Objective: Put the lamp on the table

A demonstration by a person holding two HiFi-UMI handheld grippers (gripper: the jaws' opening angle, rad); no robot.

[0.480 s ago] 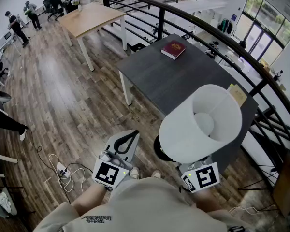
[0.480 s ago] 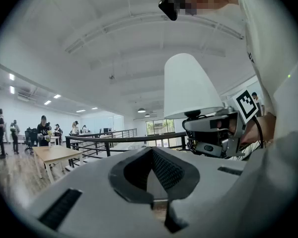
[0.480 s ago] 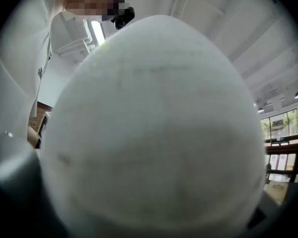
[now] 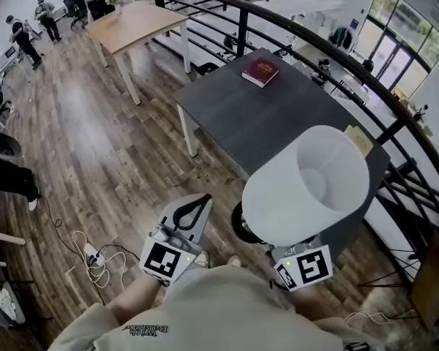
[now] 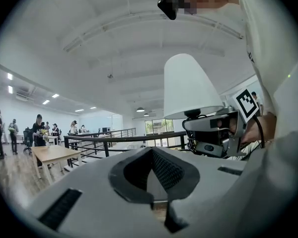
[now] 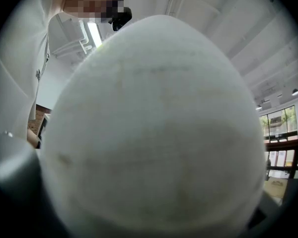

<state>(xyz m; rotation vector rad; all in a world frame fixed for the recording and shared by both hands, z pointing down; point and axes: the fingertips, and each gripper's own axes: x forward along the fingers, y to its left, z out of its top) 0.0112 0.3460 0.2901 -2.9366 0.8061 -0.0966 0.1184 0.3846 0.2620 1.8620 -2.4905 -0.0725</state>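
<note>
My left claw (image 4: 202, 203) sits low on the left. Its jaws are drawn together with nothing between them, and it takes no part in the carry.

To its right is the lamp (image 4: 300, 189), which rides in the air on my right claw (image 5: 197, 129), clear of floor and table alike. In the head view its dark round base (image 4: 241, 225) shows lower left of the white shade (image 5: 188, 88), and the shade overlaps the near corner of the dark grey table (image 4: 263, 123). In my right gripper view the shade fills everything, so the pinch itself is covered. Seen from the left gripper view, the lamp stands directly on that claw by the dark fitting under the shade, so I take it the jaws are clamped on the neck there.

I judge the shade light, soft and easily dented, and the base the heavy end. The narrow stiff neck is the right place to hold, never the cloth.

The long axis runs from base to shade and stands close to upright, with the narrow end of the shade on top and its open mouth facing my head camera. Held this way the base should meet the tabletop flat.

Farther right and ahead, the table carries a red book (image 4: 260, 72) near its far edge, well apart from the lamp.
</note>
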